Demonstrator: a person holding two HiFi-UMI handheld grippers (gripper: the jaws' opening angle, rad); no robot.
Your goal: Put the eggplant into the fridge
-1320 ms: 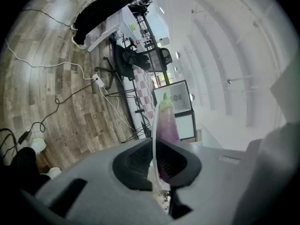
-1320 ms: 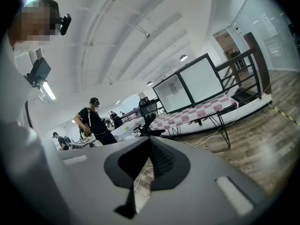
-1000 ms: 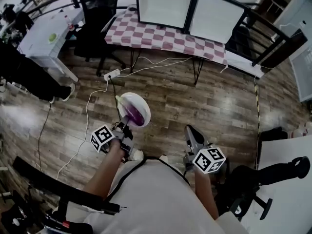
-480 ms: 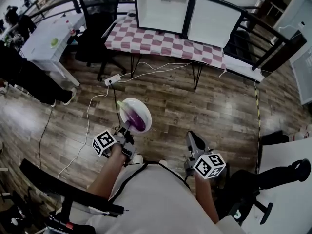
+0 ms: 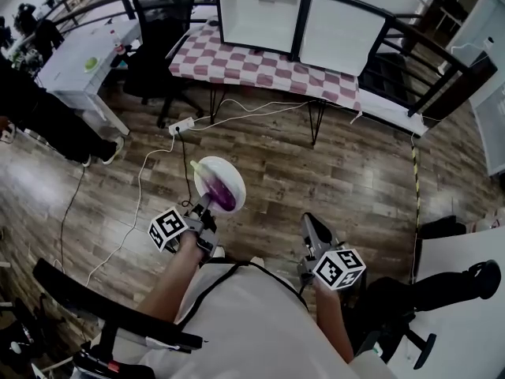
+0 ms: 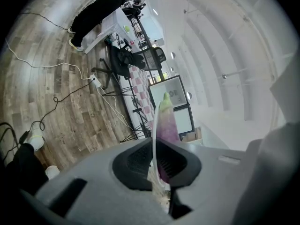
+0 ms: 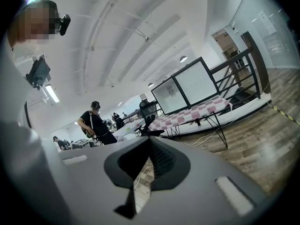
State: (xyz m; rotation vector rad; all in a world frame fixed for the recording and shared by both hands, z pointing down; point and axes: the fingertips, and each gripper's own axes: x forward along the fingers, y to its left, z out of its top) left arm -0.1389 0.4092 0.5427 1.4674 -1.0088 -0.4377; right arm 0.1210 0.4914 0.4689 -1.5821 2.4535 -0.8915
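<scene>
A purple eggplant [image 5: 223, 193] with a green stem lies on a white plate [image 5: 213, 170]. My left gripper [image 5: 207, 204] is shut on the plate's near rim and holds it out over the wooden floor. In the left gripper view the plate rim [image 6: 153, 125] stands edge-on between the pads, with the eggplant [image 6: 166, 125] right of it. My right gripper [image 5: 308, 220] hangs beside it, shut, with nothing in it; its pads meet at the tips in the right gripper view [image 7: 150, 141]. The white fridge [image 5: 257, 12] stands ahead on a checkered table [image 5: 260, 63].
A black office chair [image 5: 155, 24] and a white desk [image 5: 75, 63] stand left of the table. A power strip [image 5: 181, 122] and cables lie on the floor ahead. A person in black [image 5: 35, 113] is at the left, a black railing [image 5: 442, 58] at the right.
Both grippers have travelled forward with me towards the checkered table, which sits a little lower and nearer in the head view. The plate and eggplant stay in the left gripper's hold.
</scene>
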